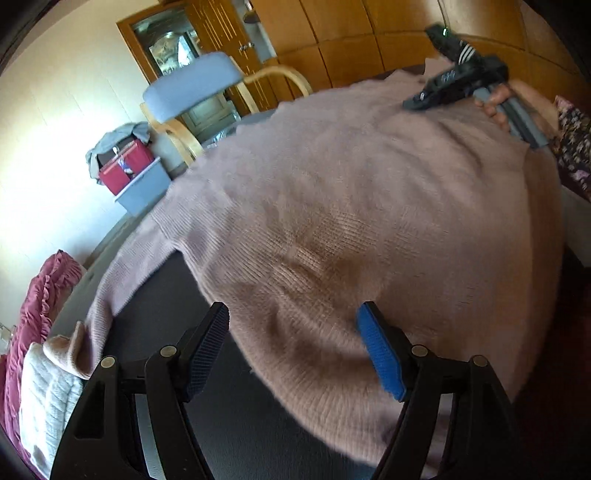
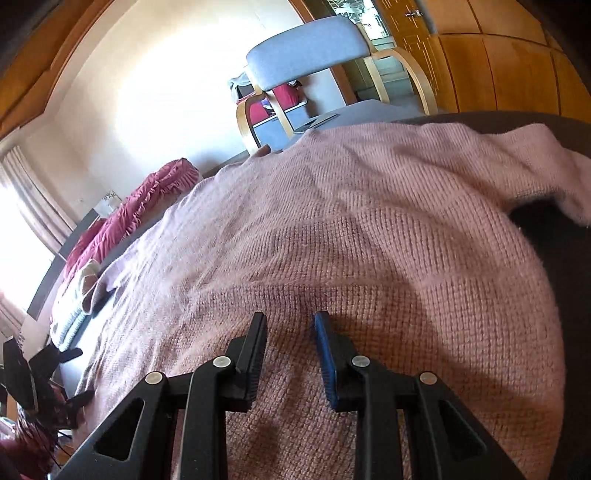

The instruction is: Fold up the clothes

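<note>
Left gripper (image 1: 293, 350) nearest in its own view, jaws spread wide, nothing between them; its black pad is over the dark surface (image 1: 221, 424), its blue pad over the hem edge of the pink knit sweater (image 1: 351, 206). Right gripper (image 2: 290, 356) hangs over the sweater's body with a narrow gap between the pads, no fabric pinched in it, so released; contact with the knit below cannot be told. The sweater lies spread flat on the dark surface, one sleeve (image 1: 136, 273) trailing toward a folded white knit (image 1: 48, 398), the other sleeve (image 2: 535, 155) stretched to the far right of the right wrist view. Beside the white knit, a ruffled maroon fabric pile (image 1: 37, 295). In the left wrist view a hand (image 1: 498, 107) grips the right gripper's handle at the sweater's far edge. Beyond: grey-cushioned bentwood chair (image 1: 192, 88), red bag on a grey box (image 1: 127, 166), wooden wardrobe doors (image 1: 351, 33).
</note>
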